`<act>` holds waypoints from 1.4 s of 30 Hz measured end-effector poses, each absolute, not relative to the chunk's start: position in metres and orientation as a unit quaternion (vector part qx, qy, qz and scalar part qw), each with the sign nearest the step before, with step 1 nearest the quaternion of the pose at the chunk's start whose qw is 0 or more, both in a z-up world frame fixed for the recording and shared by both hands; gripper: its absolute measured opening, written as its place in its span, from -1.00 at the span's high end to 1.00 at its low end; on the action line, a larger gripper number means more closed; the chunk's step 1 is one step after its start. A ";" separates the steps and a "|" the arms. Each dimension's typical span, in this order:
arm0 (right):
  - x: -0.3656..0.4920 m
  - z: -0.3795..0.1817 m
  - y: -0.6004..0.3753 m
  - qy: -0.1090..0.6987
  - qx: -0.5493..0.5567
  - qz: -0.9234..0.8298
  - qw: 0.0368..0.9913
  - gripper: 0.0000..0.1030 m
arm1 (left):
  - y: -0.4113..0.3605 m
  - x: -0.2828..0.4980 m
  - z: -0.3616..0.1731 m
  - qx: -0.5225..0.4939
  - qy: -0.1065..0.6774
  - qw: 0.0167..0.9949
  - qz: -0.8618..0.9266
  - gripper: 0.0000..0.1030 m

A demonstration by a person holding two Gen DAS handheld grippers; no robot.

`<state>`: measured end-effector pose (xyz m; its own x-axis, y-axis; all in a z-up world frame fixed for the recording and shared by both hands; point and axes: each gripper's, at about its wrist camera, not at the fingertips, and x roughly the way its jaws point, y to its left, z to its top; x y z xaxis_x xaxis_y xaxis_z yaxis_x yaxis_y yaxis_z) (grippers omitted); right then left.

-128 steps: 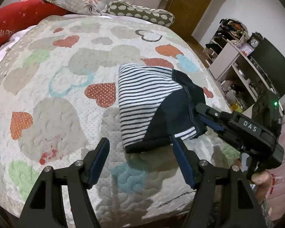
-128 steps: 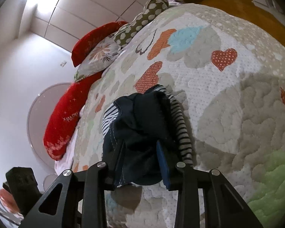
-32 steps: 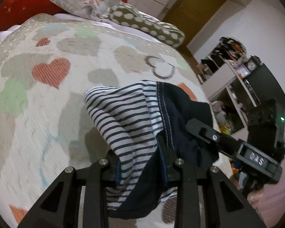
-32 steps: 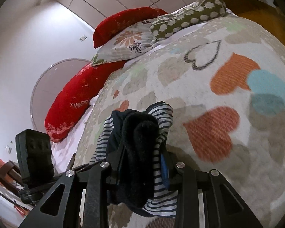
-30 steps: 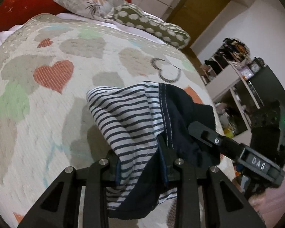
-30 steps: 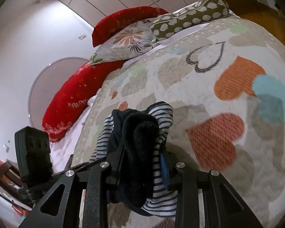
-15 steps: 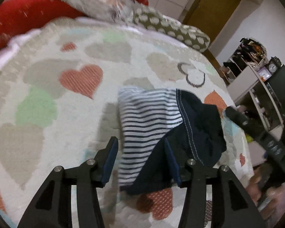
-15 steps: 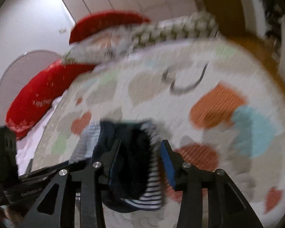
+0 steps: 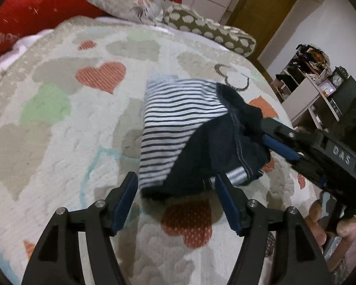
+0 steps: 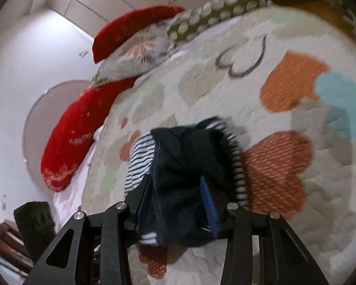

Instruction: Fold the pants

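Observation:
The folded pants [image 9: 185, 128], striped white and navy with a dark navy part, lie on the heart-patterned quilt [image 9: 59, 142]. My left gripper [image 9: 175, 177] is open and its jaws are opening. The bundle's near edge sits between its fingertips, and neither pad touches it. My right gripper [image 10: 175, 182] is shut on the dark fabric of the pants [image 10: 185, 156], which bulges up between its pads. In the left wrist view the right gripper [image 9: 264, 129] comes in from the right, at the bundle's dark right edge, with a hand [image 9: 320, 216] behind it.
Pillows line the head of the bed: a red bolster [image 10: 78, 133], a floral pillow [image 9: 130, 0] and a green dotted one [image 9: 208, 30]. Past the bed's right edge stand a wooden door [image 9: 261, 11], cluttered shelves [image 9: 306, 76] and a dark cabinet [image 9: 348, 104].
The bundle has come down onto the quilt. My left gripper has let go of it, opened wide and drawn back. The right jaws stand a little wider, with the fabric still between them.

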<state>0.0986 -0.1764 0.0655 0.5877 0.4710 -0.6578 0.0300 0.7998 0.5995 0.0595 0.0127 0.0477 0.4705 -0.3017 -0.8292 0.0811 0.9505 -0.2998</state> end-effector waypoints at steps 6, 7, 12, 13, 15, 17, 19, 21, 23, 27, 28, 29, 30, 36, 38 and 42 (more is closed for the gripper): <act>0.044 0.091 -0.172 0.409 0.200 0.089 0.886 -0.04 | 0.010 -0.001 0.089 -0.035 0.407 0.913 -0.022 -0.49; 0.034 0.091 -0.172 0.408 0.191 0.081 0.889 -0.04 | 0.008 -0.017 0.099 -0.013 0.374 0.927 0.006 -0.50; -0.016 0.095 -0.170 0.393 0.149 0.041 0.907 -0.07 | 0.009 -0.074 0.141 0.003 0.245 0.968 0.057 -1.00; -0.022 0.097 -0.169 0.388 0.140 0.033 0.910 -0.08 | 0.010 -0.084 0.151 0.001 0.218 0.974 0.067 -1.00; -0.038 0.101 -0.168 0.379 0.124 0.022 0.917 -0.10 | 0.011 -0.101 0.168 -0.002 0.178 0.980 0.085 -1.00; -0.049 0.106 -0.167 0.373 0.117 0.017 0.920 -0.13 | 0.011 -0.109 0.180 -0.001 0.176 0.979 0.098 -1.00; -0.063 0.111 -0.167 0.367 0.116 0.011 0.923 -0.14 | 0.011 -0.111 0.188 -0.005 0.186 0.980 0.075 -1.00; -0.074 0.116 -0.166 0.364 0.115 0.006 0.924 -0.15 | 0.014 -0.109 0.192 -0.021 0.215 0.975 0.060 -1.00; -0.083 0.119 -0.163 0.363 0.108 -0.004 0.925 -0.19 | 0.016 -0.109 0.186 -0.037 0.241 0.968 0.060 -1.00; -0.102 0.118 -0.155 0.373 0.092 -0.022 0.923 -0.26 | 0.015 -0.104 0.158 -0.045 0.333 0.941 0.052 -1.00; -0.106 0.116 -0.155 0.378 0.094 -0.027 0.921 -0.27 | 0.015 -0.105 0.151 -0.047 0.353 0.933 0.053 -1.00; -0.109 0.113 -0.155 0.383 0.096 -0.031 0.918 -0.27 | 0.013 -0.107 0.144 -0.050 0.374 0.925 0.051 -1.00; -0.112 0.109 -0.154 0.390 0.100 -0.036 0.914 -0.27 | 0.010 -0.111 0.140 -0.049 0.383 0.921 0.047 -1.00; -0.120 0.090 -0.145 0.423 0.088 -0.045 0.901 -0.27 | -0.009 -0.125 0.129 -0.019 0.396 0.917 0.032 -1.00; -0.121 0.086 -0.144 0.433 0.084 -0.045 0.897 -0.27 | -0.011 -0.125 0.129 -0.019 0.402 0.915 0.024 -1.00; -0.123 0.085 -0.145 0.440 0.088 -0.052 0.892 -0.27 | -0.009 -0.125 0.131 -0.028 0.412 0.911 0.019 -1.00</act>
